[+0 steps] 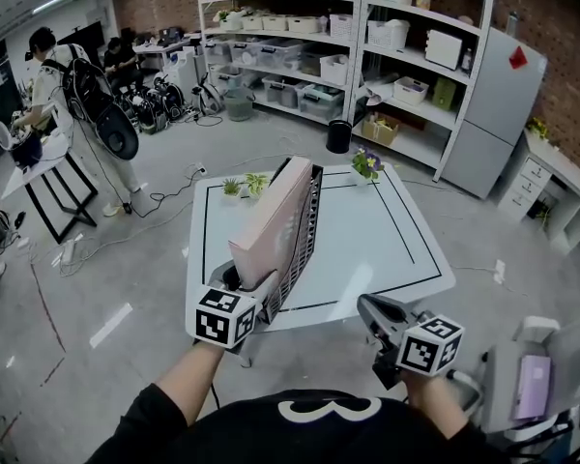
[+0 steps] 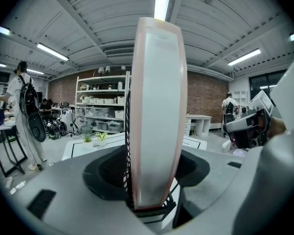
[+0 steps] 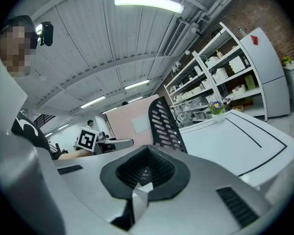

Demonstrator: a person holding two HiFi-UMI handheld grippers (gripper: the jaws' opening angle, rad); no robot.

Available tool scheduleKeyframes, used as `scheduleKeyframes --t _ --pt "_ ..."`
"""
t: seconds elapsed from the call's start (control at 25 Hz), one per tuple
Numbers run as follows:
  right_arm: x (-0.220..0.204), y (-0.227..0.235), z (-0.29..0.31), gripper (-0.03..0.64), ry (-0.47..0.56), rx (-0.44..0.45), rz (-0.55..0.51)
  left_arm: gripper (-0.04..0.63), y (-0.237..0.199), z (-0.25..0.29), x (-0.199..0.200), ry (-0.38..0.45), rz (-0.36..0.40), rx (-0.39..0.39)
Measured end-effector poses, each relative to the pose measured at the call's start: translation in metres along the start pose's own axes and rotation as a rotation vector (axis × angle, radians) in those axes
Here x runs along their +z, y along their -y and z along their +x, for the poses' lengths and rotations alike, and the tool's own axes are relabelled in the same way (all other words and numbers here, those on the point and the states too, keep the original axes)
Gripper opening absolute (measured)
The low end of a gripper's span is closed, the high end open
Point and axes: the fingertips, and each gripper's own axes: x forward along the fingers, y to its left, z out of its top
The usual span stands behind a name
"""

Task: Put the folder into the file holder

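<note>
A pink folder [image 1: 271, 222] stands on edge inside the black mesh file holder [image 1: 307, 230] on the white table [image 1: 387, 230]. My left gripper [image 1: 252, 284] is at the folder's near end, its jaws on either side of the folder [image 2: 159, 111] and the mesh wall [image 2: 128, 146]. The pads do not seem to press on them, so the left gripper [image 2: 154, 180] stands open. My right gripper [image 1: 369, 307] hovers at the table's near edge, to the right of the holder, shut and empty. In the right gripper view [image 3: 144, 175], the folder [image 3: 130, 121] and holder [image 3: 164, 121] are to the left.
Two small potted plants [image 1: 244, 186] and a flower pot [image 1: 366, 162] stand along the table's far edge. Shelving [image 1: 367, 46] and a fridge [image 1: 493, 104] line the back wall. People [image 1: 48, 85] work at the left. A white device [image 1: 536, 385] sits at lower right.
</note>
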Motion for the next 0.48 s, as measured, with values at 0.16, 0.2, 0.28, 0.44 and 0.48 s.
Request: scheduleKeyframes --t 0.16,0.2,0.28,0.44,0.48 --pt "-0.003 -0.02 0.003 0.005 0.009 0.01 0.008 0.275 0.006 -0.016 -0.006 -0.007 -0.008 -0.035" --pt "-0.002 -0.026 0.003 0.005 0.013 0.015 0.013 0.278 0.007 -0.023 -0.005 -0.004 -0.019 -0.043" --pt "-0.001 -0.041 0.004 0.005 0.025 0.027 0.022 0.284 0.01 -0.038 -0.003 0.002 -0.049 -0.065" --pt "-0.001 -0.07 0.007 0.005 0.027 0.034 0.011 0.285 0.022 -0.071 0.003 -0.003 -0.095 -0.122" --pt "-0.002 -0.076 0.007 0.005 0.027 0.035 0.007 0.284 0.026 -0.08 0.002 -0.009 -0.102 -0.137"
